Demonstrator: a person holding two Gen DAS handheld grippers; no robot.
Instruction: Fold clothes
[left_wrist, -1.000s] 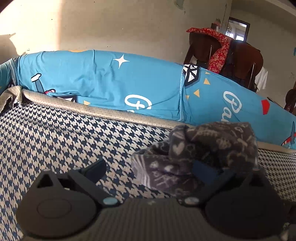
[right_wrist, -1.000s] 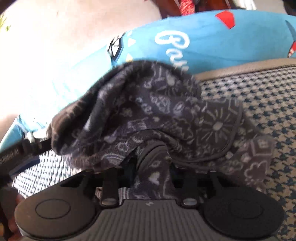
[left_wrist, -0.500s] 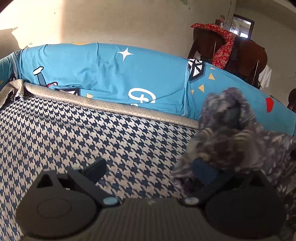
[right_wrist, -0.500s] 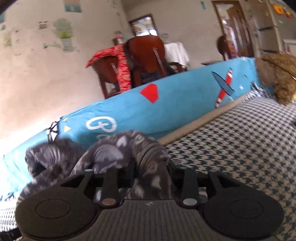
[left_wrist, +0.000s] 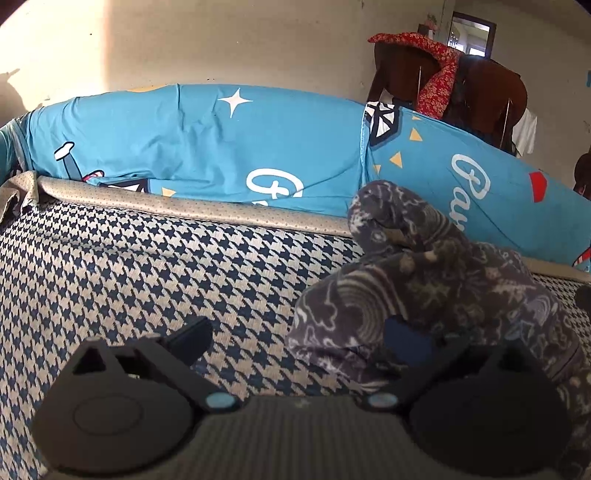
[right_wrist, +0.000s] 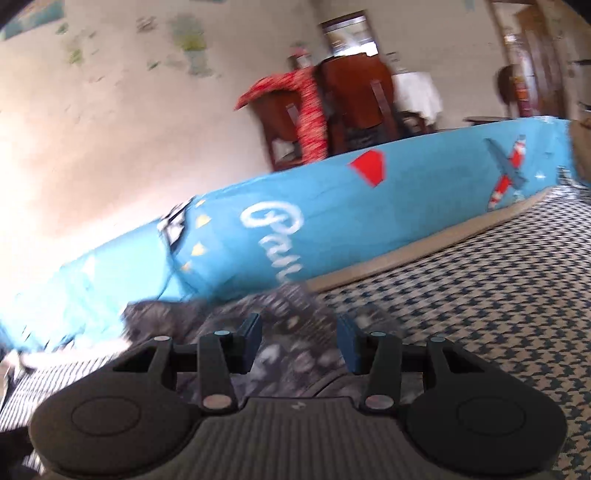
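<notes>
White cursive lettering printed on blue cartoon bedsheet along far edge of bed. Left wrist view: one looped capital, maybe "F" or "P", half hidden behind tan mattress edging; further right "Pa" or "Bay", cut off by dark patterned garment. Right wrist view: same script reads roughly "Paw" or "Gaw", blurred, lower end hidden by garment. No other text, brands, numbers or labels legible.

— What sort of place is this?
— A lived-in home: a bed in houndstooth cover, cartoon-print blue bolster, wooden chairs, painted wall, a doorway.
</notes>
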